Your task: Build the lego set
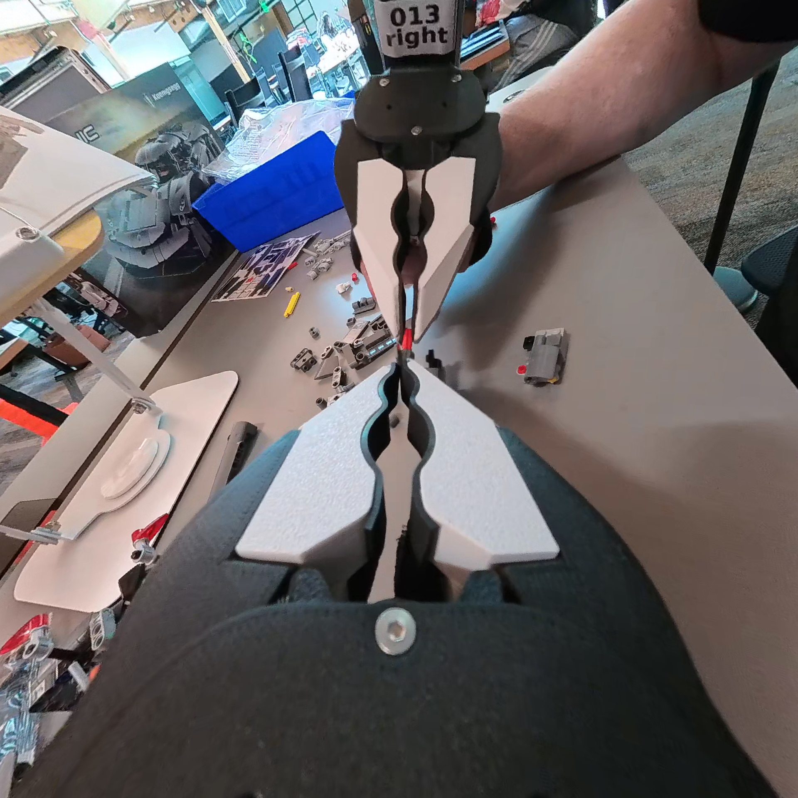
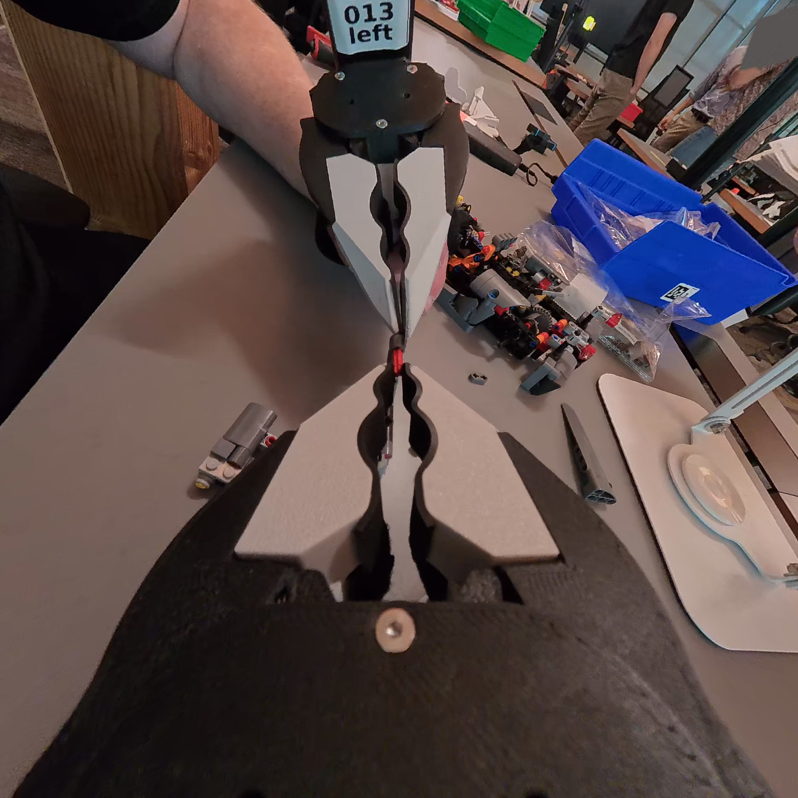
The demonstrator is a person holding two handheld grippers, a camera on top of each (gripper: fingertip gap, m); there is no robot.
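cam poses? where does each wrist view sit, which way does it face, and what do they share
Left wrist view: on the left gripper, looking along its jaws over the grey table at the right gripper; a forearm shows.
Right wrist view: on the right gripper, facing back at the left gripper; the other forearm shows.
Shared: a small red piece between the two tips.

my right gripper [image 2: 398,372] pinches a small red pin [image 2: 397,359] at its fingertips; the left gripper [image 2: 399,331], tip to tip opposite, clamps a dark grey piece [image 2: 396,341] joined to that pin. both hang above the grey table [image 2: 129,354]. a grey brick assembly [image 2: 237,444] lies left; a partly built model [image 2: 518,298], blue bins [image 2: 673,242] and a white board [image 2: 673,518] lie right.
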